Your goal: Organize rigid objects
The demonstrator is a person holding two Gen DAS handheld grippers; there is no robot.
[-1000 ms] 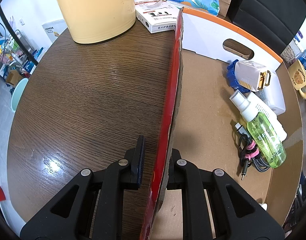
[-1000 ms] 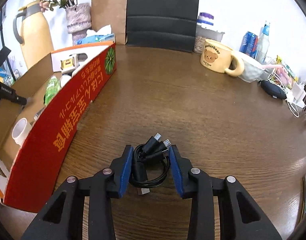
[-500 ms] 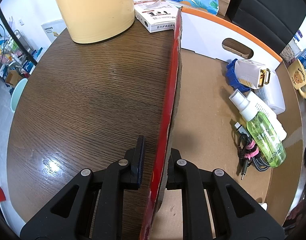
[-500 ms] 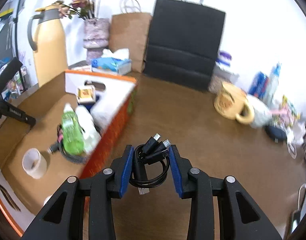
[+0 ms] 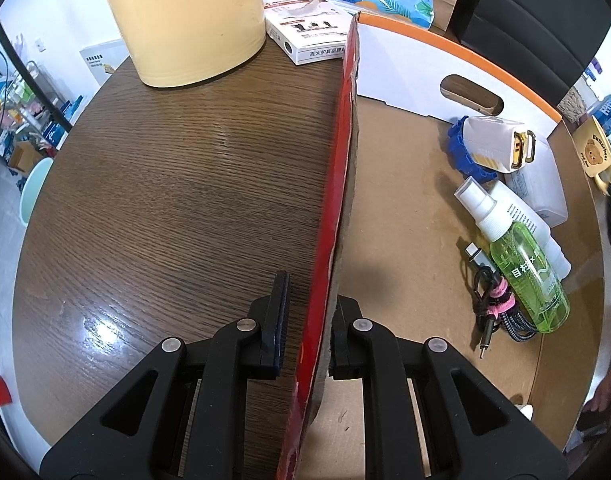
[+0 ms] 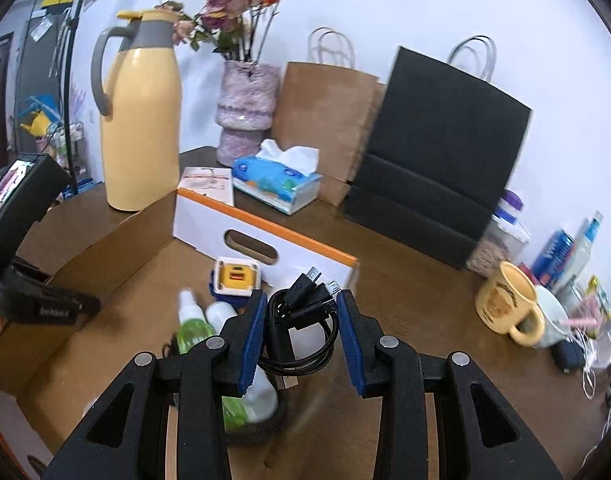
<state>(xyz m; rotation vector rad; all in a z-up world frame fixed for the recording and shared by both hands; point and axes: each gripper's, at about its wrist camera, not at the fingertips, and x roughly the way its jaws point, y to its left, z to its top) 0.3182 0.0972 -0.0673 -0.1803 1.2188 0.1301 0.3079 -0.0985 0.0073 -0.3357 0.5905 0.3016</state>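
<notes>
My right gripper [image 6: 299,322] is shut on a coiled black cable [image 6: 301,308], and its plugs stick up between the blue pads. It hangs above the open cardboard box [image 6: 265,236], over the things lying inside. In the box are a green spray bottle [image 5: 521,276], a white bottle [image 5: 521,216], a white and gold charger [image 5: 493,144] and a braided cable with a pink tie [image 5: 501,308]. My left gripper [image 5: 309,320] is shut on the box's red side wall [image 5: 337,160], one finger outside and one inside.
A yellow thermos jug [image 6: 141,128], a vase of flowers [image 6: 245,104], a tissue pack [image 6: 277,184] and paper bags [image 6: 321,120] stand behind the box. A bear mug [image 6: 505,304], cans and loose cables lie at the right. A small white carton [image 5: 305,36] sits by the box corner.
My right gripper has risen and swung left with the black cable, from over the bare table to above the box. The left gripper has kept still on the wall.
</notes>
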